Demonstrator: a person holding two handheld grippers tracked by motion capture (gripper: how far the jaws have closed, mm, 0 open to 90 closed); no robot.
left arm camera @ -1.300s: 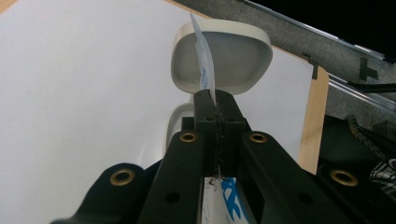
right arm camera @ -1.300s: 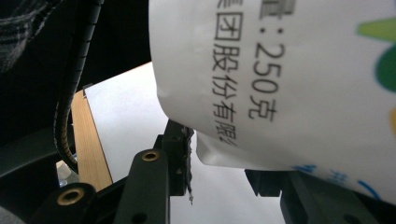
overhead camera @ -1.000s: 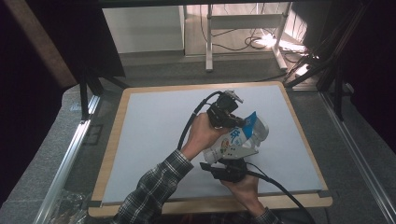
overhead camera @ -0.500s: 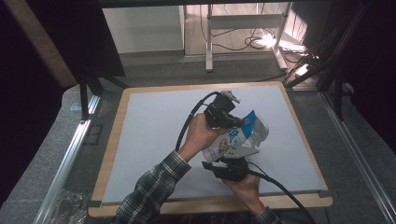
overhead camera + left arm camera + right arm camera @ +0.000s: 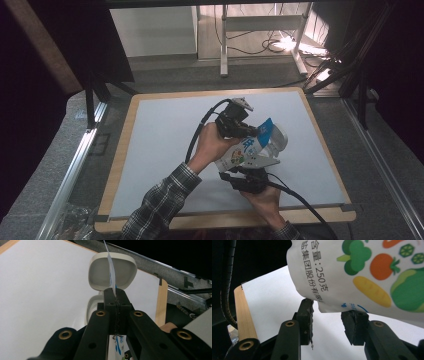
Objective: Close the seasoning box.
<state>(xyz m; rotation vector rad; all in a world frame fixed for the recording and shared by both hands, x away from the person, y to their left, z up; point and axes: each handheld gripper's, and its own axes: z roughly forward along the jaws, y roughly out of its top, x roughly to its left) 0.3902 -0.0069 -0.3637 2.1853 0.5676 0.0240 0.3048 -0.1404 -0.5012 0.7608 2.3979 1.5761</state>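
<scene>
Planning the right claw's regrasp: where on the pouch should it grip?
Probably the pouch's bottom corner, from below: it hangs between the right claw's open jaws, flat enough to pinch. The left claw is shut on the top edge, above the white open container.

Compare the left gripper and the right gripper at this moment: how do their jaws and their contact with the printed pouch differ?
The left gripper has its jaws shut tight on the thin upper edge of the printed pouch; the right gripper has its jaws apart beneath the pouch's lower corner. In the high view the left gripper sits at the pouch's far end, above an open white container, and the right at its near end. Both have black jaws.
</scene>
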